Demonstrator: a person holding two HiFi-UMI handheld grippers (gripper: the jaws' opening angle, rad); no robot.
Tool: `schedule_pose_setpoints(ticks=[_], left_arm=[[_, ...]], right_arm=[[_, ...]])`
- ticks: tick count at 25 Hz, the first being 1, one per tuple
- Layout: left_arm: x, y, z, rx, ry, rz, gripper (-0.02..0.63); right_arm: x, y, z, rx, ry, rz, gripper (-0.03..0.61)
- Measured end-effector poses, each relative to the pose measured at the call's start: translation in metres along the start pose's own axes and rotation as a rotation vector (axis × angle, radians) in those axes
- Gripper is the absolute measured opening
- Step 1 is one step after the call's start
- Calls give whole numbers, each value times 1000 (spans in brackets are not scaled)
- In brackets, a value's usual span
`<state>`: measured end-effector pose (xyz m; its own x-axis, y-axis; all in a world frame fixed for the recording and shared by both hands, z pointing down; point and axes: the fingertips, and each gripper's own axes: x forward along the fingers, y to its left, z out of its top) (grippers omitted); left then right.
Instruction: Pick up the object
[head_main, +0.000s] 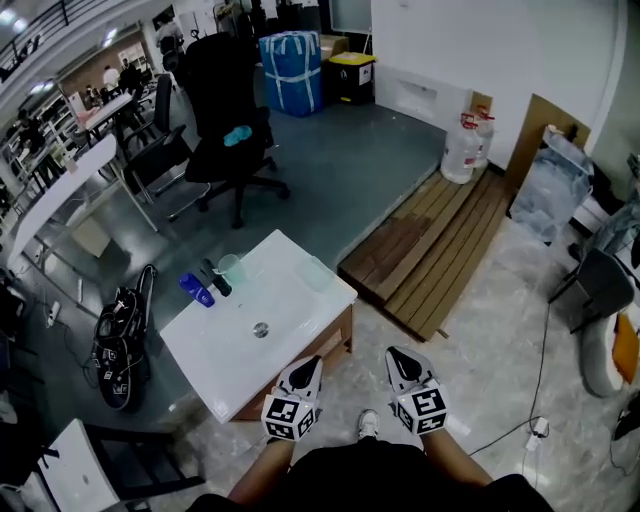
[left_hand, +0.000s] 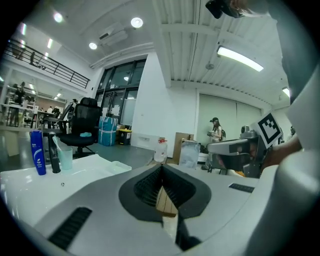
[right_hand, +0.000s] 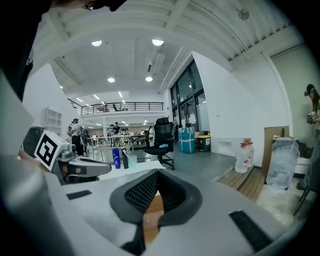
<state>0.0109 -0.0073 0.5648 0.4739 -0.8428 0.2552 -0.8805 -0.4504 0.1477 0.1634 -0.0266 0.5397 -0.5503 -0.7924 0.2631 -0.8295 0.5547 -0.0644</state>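
Left claw (head_main: 309, 362): closed with nothing gripped, held just beside the desk's (head_main: 285, 295) near edge.
Right claw (head_main: 396, 353): closed and empty, held over the floor to the right of the desk.
Objects: a blue bottle (head_main: 196, 290), a black bottle (head_main: 216, 278) and a translucent cup (head_main: 231, 267) are grouped at the desk's far left edge, well apart from both claws.
Drain (head_main: 261, 329): set near the middle of the desk.
Clear tray (head_main: 318, 272): placed at the far right corner.
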Motion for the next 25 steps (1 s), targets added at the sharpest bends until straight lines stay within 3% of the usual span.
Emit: schedule_pose_setpoints(ticks=[8, 25], left_arm=[[25, -5, 13, 21, 6, 62, 14], [28, 24, 9, 14, 32, 159, 14]], right_arm=[[19, -28, 5, 8, -6, 72, 18], [88, -8, 16, -25, 17, 220, 18]])
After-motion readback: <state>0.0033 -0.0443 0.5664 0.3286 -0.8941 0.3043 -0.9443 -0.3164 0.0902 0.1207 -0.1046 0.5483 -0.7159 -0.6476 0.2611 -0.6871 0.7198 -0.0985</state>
